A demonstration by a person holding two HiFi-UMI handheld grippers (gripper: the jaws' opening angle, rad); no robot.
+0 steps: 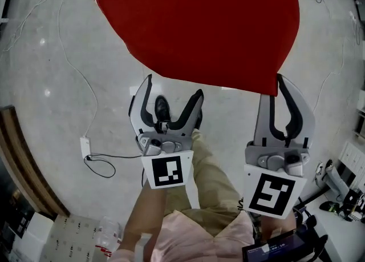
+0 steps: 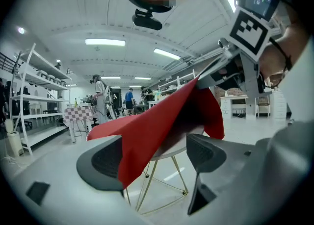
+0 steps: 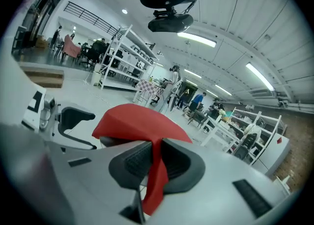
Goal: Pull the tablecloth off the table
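1. Tablecloth [image 1: 199, 27] — red, still draped over the round table [image 2: 169, 154], near edge lifted.
2. Right gripper [image 1: 274, 98] pinches its near corner; left gripper [image 1: 174, 89] stands wide apart, holding nothing — cloth hangs past one pad.
3. Barely begun, by my judgement: the whole pull remains.

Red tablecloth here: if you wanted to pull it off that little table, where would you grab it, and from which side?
Grip the tablecloth by its loose hem on the person's side, coming in roughly level from there. It drapes past the table rim, so thin free fabric slips between jaws. The right hand-held gripper pinches that hem; the left hand-held gripper is open beside it.
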